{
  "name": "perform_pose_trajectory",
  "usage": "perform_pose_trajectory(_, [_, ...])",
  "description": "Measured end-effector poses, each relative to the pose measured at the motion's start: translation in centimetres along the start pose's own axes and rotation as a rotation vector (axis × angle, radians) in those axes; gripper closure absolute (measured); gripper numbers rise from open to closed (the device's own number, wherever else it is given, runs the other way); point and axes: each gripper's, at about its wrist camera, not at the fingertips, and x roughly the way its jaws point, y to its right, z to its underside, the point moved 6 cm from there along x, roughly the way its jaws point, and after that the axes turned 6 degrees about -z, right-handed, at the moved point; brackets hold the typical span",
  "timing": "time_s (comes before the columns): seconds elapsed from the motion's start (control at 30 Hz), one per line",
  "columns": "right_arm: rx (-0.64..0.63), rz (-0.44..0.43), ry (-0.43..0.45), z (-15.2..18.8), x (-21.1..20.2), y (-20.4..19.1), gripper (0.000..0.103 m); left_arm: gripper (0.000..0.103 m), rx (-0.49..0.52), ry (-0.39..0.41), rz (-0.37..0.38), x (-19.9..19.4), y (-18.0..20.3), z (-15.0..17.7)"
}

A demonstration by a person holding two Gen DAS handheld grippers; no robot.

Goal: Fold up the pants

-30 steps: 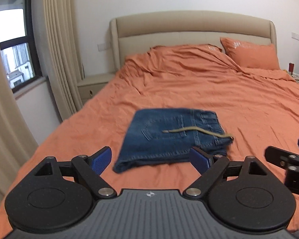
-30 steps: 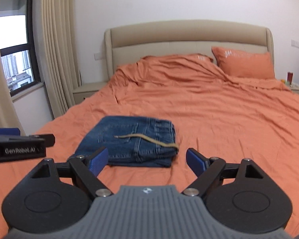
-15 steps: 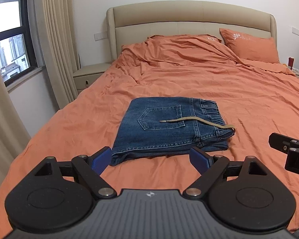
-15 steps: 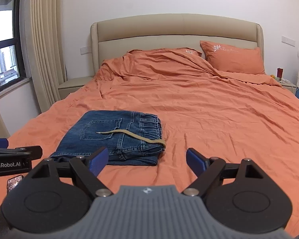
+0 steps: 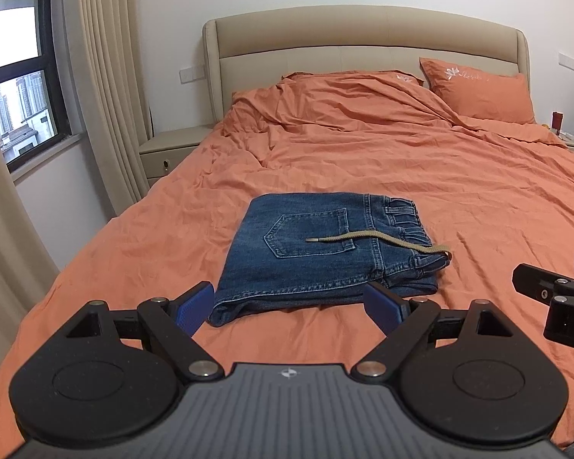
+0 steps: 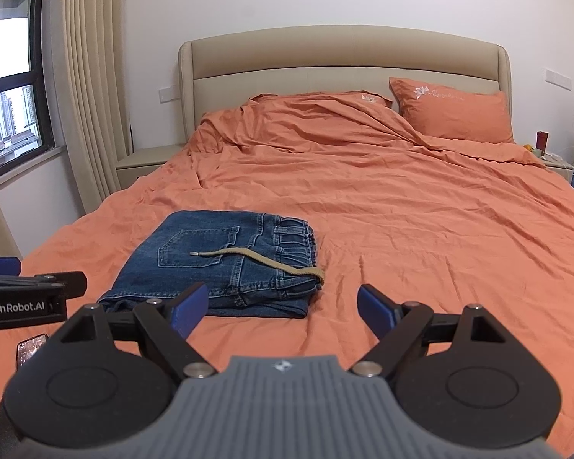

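Bed [image 5: 363,160] [image 6: 421,222]: covered across the whole visible top by an orange sheet [image 5: 497,199] [image 6: 440,260], creased throughout. Beige padded headboard [image 5: 363,42] [image 6: 340,61] stands at the far end.

Lying on the bed:
- Folded blue jeans [image 5: 306,252] [image 6: 210,260], near the foot end, left of centre; back pocket facing up, elastic waistband to the right. A tan drawstring [image 5: 379,239] [image 6: 256,258] trails across the top of the jeans to their right edge.
- Orange duvet [image 5: 344,103] [image 6: 317,122], bunched up at the head end.
- Orange pillow [image 5: 482,91] [image 6: 451,114], far right corner, leaning against the headboard; white flower embroidery on it.
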Motion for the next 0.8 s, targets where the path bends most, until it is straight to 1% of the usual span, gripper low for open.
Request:
perform_pose_trajectory(0.53, [0.021,0.003,0.020,0.1,-0.9,0.2,0.022,0.001,0.011,0.020,0.023,-1.0,0.5,-0.7])
perform_pose_trajectory(0.8, [0.042,0.000,0.012,0.2,-0.9,0.4,0.022,0.001,0.019,0.023,0.035,-1.2,0.7,-0.8])
